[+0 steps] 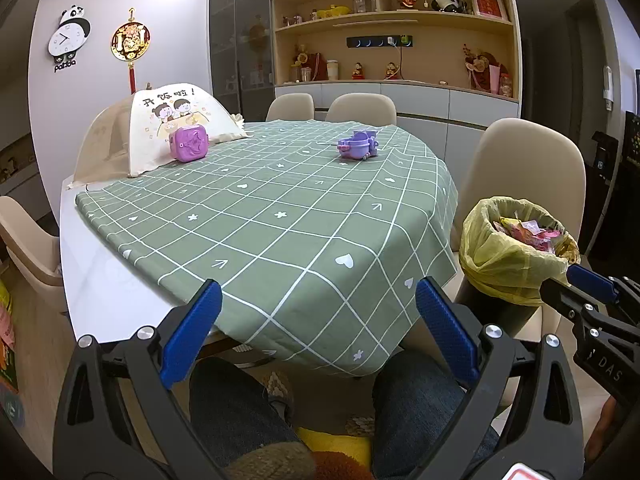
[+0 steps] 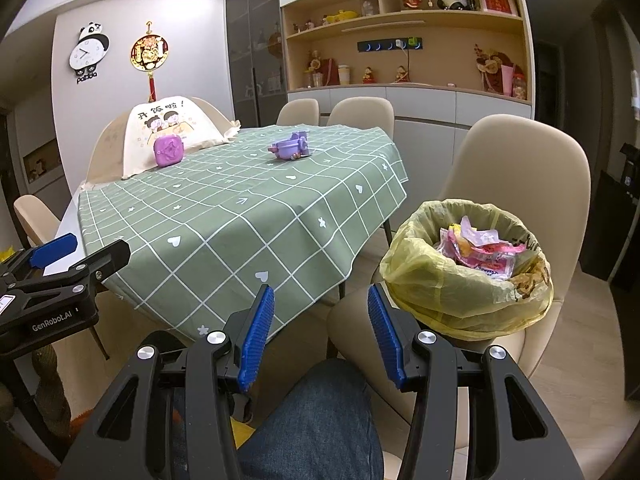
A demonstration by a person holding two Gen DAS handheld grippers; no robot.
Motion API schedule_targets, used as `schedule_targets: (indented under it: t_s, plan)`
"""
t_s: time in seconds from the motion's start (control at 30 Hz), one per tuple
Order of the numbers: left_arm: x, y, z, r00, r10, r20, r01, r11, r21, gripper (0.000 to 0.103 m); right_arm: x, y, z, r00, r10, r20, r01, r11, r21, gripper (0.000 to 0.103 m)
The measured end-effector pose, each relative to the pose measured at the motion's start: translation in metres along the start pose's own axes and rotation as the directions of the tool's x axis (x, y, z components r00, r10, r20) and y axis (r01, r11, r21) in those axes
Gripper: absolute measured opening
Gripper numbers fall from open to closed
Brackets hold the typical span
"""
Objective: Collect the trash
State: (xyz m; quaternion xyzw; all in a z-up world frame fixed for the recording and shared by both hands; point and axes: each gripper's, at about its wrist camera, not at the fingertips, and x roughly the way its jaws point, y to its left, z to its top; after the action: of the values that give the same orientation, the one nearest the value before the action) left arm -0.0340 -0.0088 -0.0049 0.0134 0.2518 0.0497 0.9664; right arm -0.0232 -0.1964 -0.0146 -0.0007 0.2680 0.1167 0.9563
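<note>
A bin with a yellow bag stands right of the table, beside a chair, and holds several pink and white wrappers. It also shows in the left wrist view. My left gripper is open and empty, held low before the table's near corner. My right gripper is open and empty, just left of the bin and below its rim. I see no loose trash on the green checked tablecloth.
A purple box and a purple toy sit on the far half of the table. A mesh food cover stands at the back left. Beige chairs surround the table. The person's knees are below the grippers.
</note>
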Motion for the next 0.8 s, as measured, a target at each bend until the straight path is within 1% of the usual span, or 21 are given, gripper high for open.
schedule_targets:
  t_s: [0.8]
  plan:
    - [0.0019,-0.0011,-0.0019,1.0,-0.006,-0.003,0.006,1.0,0.005,0.093,-0.0021,0.0018,-0.0002,1.0,-0.008,0.005,0.008,1.0,0.004,0.046]
